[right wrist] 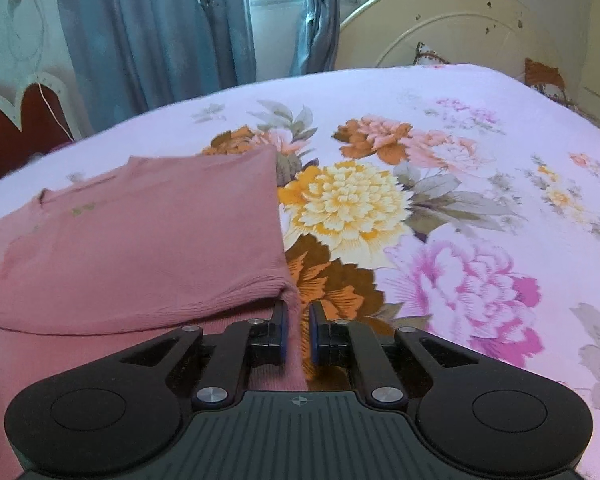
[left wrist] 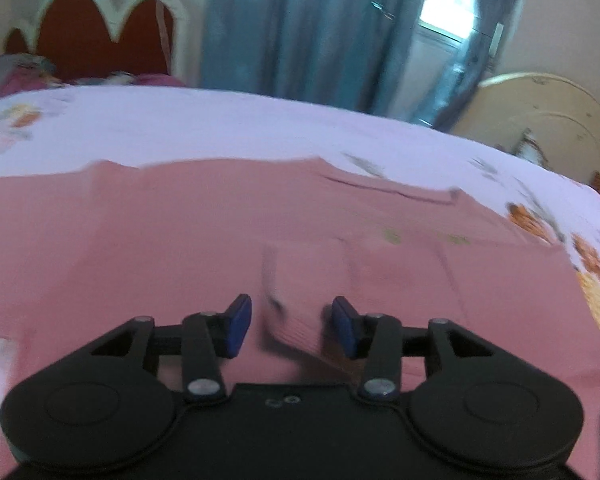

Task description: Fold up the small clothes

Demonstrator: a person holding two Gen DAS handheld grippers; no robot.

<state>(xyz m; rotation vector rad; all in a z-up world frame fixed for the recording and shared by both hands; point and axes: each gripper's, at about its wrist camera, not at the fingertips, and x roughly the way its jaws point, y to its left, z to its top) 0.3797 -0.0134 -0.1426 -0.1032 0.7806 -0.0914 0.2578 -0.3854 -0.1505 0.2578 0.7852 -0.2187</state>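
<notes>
A pink knitted top (right wrist: 139,240) is spread on a bed covered by a pale lilac sheet (right wrist: 480,92) printed with large flowers. In the right wrist view the garment is seen sharply: its right side is folded over, a ribbed hem runs towards the camera, and the hem corner is pinched between the narrow jaws of the right gripper (right wrist: 298,332), whose blue pads are pressed on the fabric. The yellow, orange and purple blooms of the sheet are shown just beside the garment's edge only in this view, as is a cream headboard (right wrist: 452,24) at the far end of the bed.

The left wrist view is blurred. There the same pink top (left wrist: 219,220) fills the lower half of the picture, and a raised fold of fabric stands between the fingers of the left gripper (left wrist: 289,326). Its blue pads are held apart, clear of the cloth on both sides, so nothing is gripped. A red headboard with a white scalloped rim (left wrist: 99,36) is shown at the upper left, more fully than in the other view. Blue curtains (left wrist: 300,28) and a bright window are seen in both views.
</notes>
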